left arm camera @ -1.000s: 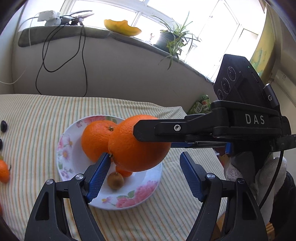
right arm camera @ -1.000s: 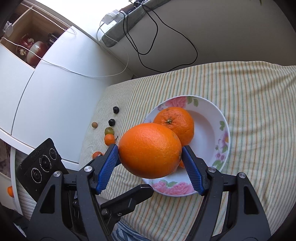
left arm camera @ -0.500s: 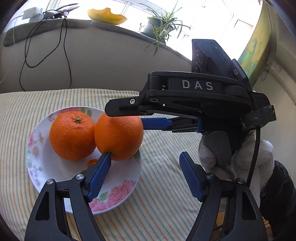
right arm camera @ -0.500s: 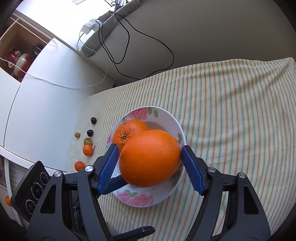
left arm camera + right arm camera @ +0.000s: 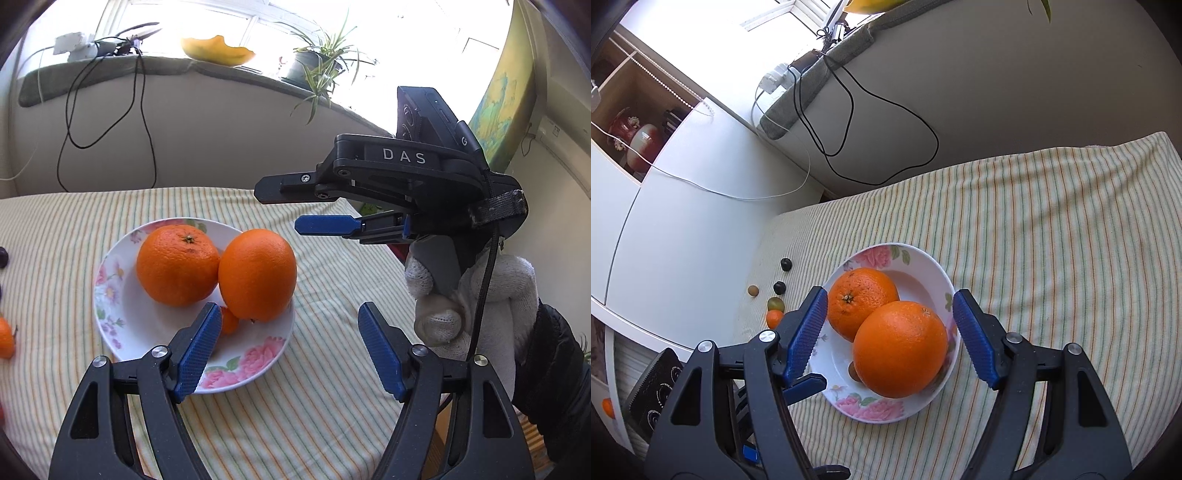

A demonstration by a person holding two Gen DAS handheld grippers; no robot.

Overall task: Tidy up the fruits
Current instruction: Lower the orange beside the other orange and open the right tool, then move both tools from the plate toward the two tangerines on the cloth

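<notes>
The right gripper (image 5: 890, 336) is backing away, fingers apart and empty, having just released the second orange (image 5: 900, 349) into the floral plate (image 5: 923, 266); the left gripper (image 5: 290, 347) is hovering spread, so small fruits (image 5: 774, 318) remain

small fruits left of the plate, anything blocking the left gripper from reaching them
Nothing visible blocks them. The small fruits lie loose on the striped cloth, left of the plate holding two oranges. The left gripper is open and empty above the plate's near rim.
</notes>
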